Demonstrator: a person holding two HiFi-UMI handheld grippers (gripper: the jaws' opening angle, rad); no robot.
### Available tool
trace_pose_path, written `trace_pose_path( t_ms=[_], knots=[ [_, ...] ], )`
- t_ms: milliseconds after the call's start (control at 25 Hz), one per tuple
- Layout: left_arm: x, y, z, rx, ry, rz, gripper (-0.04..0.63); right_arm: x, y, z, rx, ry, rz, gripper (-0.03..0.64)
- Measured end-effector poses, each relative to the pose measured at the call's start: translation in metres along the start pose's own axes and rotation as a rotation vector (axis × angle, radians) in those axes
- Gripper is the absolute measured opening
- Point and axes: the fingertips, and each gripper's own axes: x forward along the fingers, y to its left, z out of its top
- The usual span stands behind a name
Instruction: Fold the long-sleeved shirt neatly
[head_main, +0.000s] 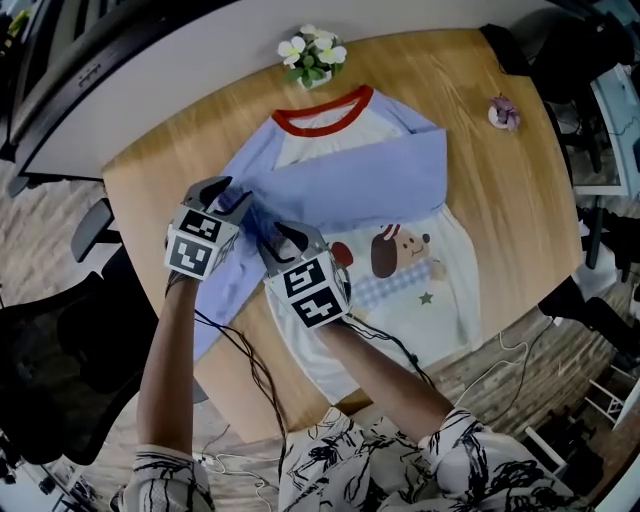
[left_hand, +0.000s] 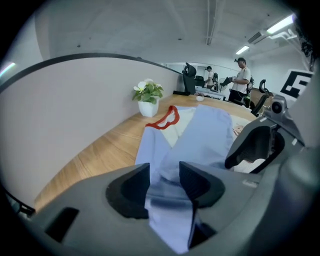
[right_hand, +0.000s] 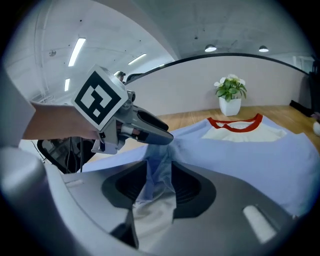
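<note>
A long-sleeved shirt (head_main: 400, 255) lies flat on the wooden table (head_main: 510, 200): white body, dog print, red collar (head_main: 325, 112), pale blue sleeves. One sleeve (head_main: 370, 180) is folded across the chest. The other sleeve (head_main: 222, 295) runs down toward the table's near left edge. Both grippers sit low at that sleeve's shoulder, close together. My left gripper (head_main: 232, 200) (left_hand: 164, 172) has blue sleeve cloth (left_hand: 167, 200) lying between its parted jaws. My right gripper (head_main: 285, 235) (right_hand: 159, 172) likewise has bunched blue cloth (right_hand: 157, 175) between parted jaws. Neither pair of pads clamps the cloth.
A potted white flower (head_main: 313, 55) stands at the table's far edge against a curved grey partition (head_main: 150, 90). A small pale ornament (head_main: 503, 113) sits far right. Office chairs (head_main: 60, 340) stand left; cables (head_main: 250, 370) hang at the near edge. People (left_hand: 242, 80) stand far behind.
</note>
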Motion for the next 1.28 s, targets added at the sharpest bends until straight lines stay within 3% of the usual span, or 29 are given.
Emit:
trace_pose_path(
  t_ms=[240,440,600,760,960,1120,1280],
  knots=[
    [-0.031,0.006,0.002,-0.057,-0.084,0.05,0.227,-0.012,0.013,0.002,-0.025,-0.015,0.032,0.204],
    [-0.091,0.009,0.009,-0.119,-0.21,0.162,0.232,-0.031,0.03,0.014,-0.074,-0.045,0.05,0.216],
    [-0.157,0.001,-0.008,-0.197,-0.307,0.272,0.241,-0.038,0.054,0.027,-0.182,-0.054,0.122,0.241],
    [-0.231,-0.023,-0.056,-0.29,-0.361,0.384,0.252,-0.044,0.092,0.042,-0.294,-0.065,0.206,0.258],
    [-0.307,-0.063,-0.142,-0.428,-0.341,0.539,0.253,-0.043,0.154,0.053,-0.435,-0.05,0.323,0.264],
    [-0.335,-0.091,-0.214,-0.615,-0.326,0.652,0.253,-0.03,0.208,0.048,-0.555,-0.013,0.419,0.267],
    [-0.345,-0.105,-0.263,-0.72,-0.332,0.69,0.253,-0.01,0.26,0.038,-0.634,0.014,0.482,0.272]
  ],
)
